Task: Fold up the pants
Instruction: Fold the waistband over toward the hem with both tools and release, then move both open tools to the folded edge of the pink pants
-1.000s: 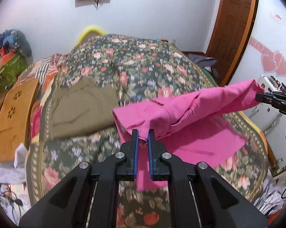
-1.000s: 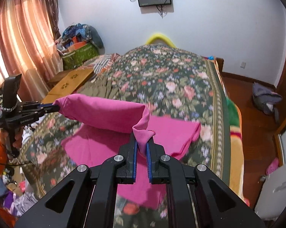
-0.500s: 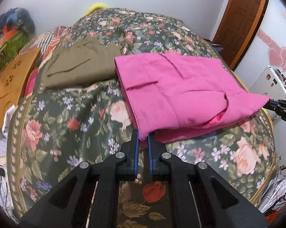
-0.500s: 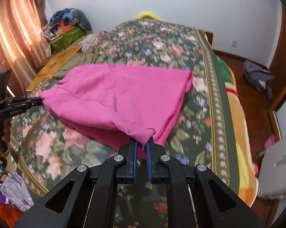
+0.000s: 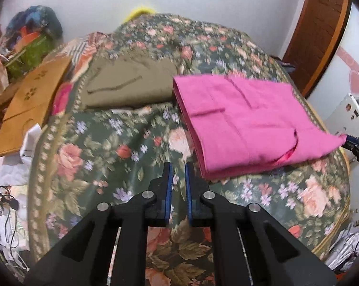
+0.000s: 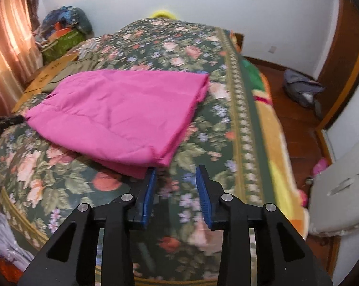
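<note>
Finishing a fold, by the look of it: pink pants (image 5: 246,121) lying doubled over on the floral bedspread (image 5: 112,157), stacked edges toward 6 o'clock in the right wrist view. Likely next: squaring the layers or taking a fresh grip for another fold, calling for a pinch through both layers at once. Left gripper (image 5: 178,176) narrowly parted, gripping nothing, just clear of the cloth's near corner at 1 o'clock. Right gripper (image 6: 176,181) spread wide, empty, left pad just under the hem at 12 o'clock. Olive garment (image 5: 129,83) lying at 10 o'clock, beside the pink.
</note>
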Motion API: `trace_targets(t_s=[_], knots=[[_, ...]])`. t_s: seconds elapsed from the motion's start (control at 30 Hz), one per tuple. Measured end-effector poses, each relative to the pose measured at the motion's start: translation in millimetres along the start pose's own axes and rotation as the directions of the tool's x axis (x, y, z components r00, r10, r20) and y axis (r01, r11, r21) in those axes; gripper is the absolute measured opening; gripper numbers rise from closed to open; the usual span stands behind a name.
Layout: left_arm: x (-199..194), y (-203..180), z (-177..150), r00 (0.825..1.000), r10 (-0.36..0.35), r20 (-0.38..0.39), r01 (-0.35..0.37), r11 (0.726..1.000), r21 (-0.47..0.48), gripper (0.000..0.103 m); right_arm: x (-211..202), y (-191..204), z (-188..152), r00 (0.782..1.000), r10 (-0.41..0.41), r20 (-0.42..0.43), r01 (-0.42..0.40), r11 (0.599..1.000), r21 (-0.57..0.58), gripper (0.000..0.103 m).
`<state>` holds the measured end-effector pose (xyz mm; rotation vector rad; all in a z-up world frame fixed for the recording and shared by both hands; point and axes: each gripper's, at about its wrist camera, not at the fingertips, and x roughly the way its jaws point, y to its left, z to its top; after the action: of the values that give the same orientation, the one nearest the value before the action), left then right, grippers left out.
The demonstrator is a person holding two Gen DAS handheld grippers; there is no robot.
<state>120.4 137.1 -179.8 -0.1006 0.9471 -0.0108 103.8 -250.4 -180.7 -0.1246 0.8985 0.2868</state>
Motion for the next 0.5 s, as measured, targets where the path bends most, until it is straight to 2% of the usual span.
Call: trace_targets(t_s=[0.2, 0.33, 0.4, 0.5], knots=[[-18, -24, 25, 0.997, -0.052, 0.062, 0.051, 0.999, 0.013, 0.011, -17, -7, 21, 0.991, -0.113, 0.069, 0.113, 0.994, 0.008, 0.031], [-12, -51, 30, 0.992, -0.112, 0.059, 0.110, 0.993, 0.046, 0.020, -22, 8, 32, 0.994, -0.031, 0.108, 0.030, 1.000, 0.008, 0.034], [-3, -66, 27, 0.992, -0.123, 0.039, 0.120, 0.990, 0.073, 0.020, -14, 20, 33, 0.995, 0.033, 0.095, -0.034, 0.999, 0.003, 0.035], [17, -80, 18, 0.993, -0.120, -0.008, 0.121, 0.988, 0.093, 0.020, 6, 33, 28, 0.996, 0.081, 0.049, -0.080, 0.997, -0.004, 0.035]])
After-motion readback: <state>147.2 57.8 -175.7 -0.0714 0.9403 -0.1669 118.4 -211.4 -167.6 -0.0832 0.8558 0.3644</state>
